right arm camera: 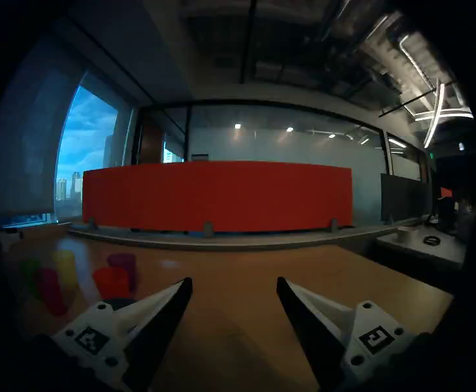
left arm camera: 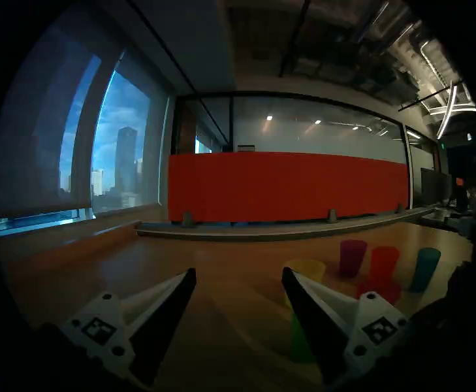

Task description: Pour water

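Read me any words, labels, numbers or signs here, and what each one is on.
No readable text.
The fingers carry black-and-white square code patterns, not words.
The cups show no print.
A small white plate on the glass wall is too small to read.

Wooden table (left arm camera: 238, 258), red partition (left arm camera: 283, 186), window (left arm camera: 123, 157) (skyline outside), seemingly dim

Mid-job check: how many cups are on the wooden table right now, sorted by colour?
Yellow translucent cup: 1
Green translucent cup: 1
Purple translucent cup: 1
Red translucent cup: 1
Teal translucent cup: 1
Dark pink translucent cup: 1 (dim, so the shade is uncertain)
Total: 6 cups
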`<state>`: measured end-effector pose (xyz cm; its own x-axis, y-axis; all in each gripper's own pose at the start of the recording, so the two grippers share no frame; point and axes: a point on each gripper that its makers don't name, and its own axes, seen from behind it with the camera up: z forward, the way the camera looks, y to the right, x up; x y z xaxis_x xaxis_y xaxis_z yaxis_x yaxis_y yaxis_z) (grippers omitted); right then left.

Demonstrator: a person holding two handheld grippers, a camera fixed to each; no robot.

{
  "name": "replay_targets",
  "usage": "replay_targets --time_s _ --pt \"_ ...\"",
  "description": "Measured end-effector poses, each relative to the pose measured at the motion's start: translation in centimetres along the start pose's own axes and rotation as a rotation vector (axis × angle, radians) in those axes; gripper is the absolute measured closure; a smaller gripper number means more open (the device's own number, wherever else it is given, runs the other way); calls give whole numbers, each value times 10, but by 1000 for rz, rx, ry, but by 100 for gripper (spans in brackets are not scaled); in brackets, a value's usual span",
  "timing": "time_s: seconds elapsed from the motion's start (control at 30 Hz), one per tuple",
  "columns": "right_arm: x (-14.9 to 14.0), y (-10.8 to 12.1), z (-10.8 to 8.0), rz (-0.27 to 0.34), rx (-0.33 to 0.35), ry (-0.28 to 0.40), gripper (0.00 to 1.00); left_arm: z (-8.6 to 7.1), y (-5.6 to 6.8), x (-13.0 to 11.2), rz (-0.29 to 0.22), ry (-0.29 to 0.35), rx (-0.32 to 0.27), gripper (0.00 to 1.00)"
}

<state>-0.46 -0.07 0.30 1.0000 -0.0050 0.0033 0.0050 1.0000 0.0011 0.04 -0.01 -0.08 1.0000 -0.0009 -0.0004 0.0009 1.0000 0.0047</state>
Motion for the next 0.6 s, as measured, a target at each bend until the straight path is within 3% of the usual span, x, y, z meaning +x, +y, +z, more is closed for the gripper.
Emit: replay_targets --time_s 0.6 --pt "4 1 -1 2 -1 4 0 0 0 0 0 0 0 2"
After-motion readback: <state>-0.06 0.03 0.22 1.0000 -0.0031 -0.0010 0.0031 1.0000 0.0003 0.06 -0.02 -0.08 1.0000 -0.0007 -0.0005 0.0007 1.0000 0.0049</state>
